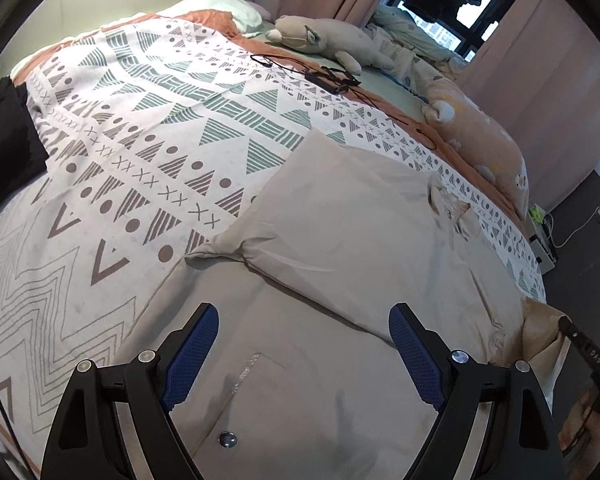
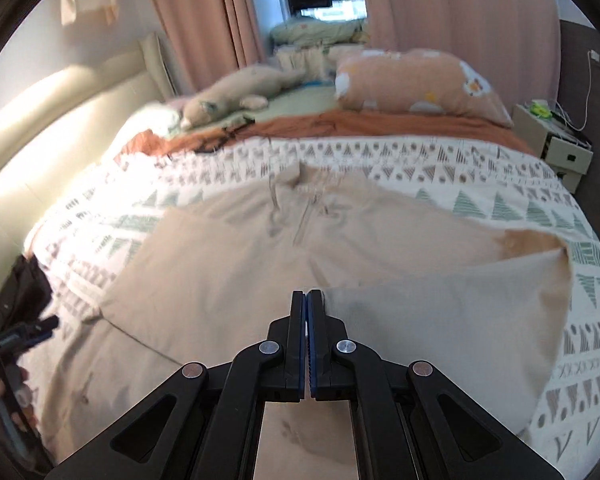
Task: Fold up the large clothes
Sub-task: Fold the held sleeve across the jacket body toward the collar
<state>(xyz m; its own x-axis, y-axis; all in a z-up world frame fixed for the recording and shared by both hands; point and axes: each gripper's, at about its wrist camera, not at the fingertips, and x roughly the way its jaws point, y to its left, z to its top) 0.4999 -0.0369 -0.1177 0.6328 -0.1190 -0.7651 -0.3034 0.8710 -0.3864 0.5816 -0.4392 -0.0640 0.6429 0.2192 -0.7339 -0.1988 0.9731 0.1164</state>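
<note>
A large beige shirt (image 1: 340, 232) lies spread on the patterned bedcover (image 1: 140, 128), its left sleeve folded across the body. It also shows in the right wrist view (image 2: 228, 264), collar and zip toward the far side. My left gripper (image 1: 304, 324) is open and empty, hovering above the shirt's lower part. My right gripper (image 2: 307, 300) is shut on the shirt's right sleeve (image 2: 460, 320) and holds it lifted over the body, the fabric hanging to the right. The right gripper also shows at the right edge of the left wrist view (image 1: 580, 344).
A plush cat (image 1: 324, 38) and a black cable (image 1: 312, 72) lie at the far side of the bed. An orange pillow (image 2: 416, 84) lies at the far right. A nightstand (image 2: 556, 144) stands beyond. A black garment (image 1: 4, 140) lies at the left edge.
</note>
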